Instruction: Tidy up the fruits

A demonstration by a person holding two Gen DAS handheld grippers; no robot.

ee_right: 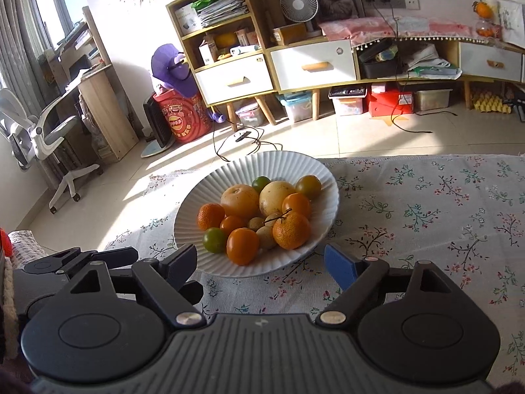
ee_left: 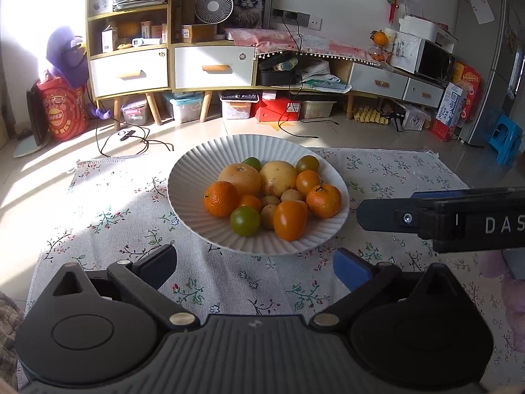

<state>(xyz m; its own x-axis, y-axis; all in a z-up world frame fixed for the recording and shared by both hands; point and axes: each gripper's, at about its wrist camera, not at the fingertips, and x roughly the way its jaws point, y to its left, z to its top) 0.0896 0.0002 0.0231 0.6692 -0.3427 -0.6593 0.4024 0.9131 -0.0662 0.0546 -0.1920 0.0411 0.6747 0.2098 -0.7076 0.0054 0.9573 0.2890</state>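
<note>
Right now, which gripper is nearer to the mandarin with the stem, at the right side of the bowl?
Right. The right gripper, open, faces the stemmed mandarin across the near rim of the bowl; the left gripper, also open, sits further to its left.

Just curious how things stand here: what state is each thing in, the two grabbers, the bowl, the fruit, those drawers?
Left gripper: open, empty.
Right gripper: open, empty.
Bowl: upright on the cloth, full of fruit.
Fruit: piled together in the bowl, none on the cloth.
Cloth: spread flat.
Drawers: shut.
Fan: blades hidden, cannot tell if running.
</note>
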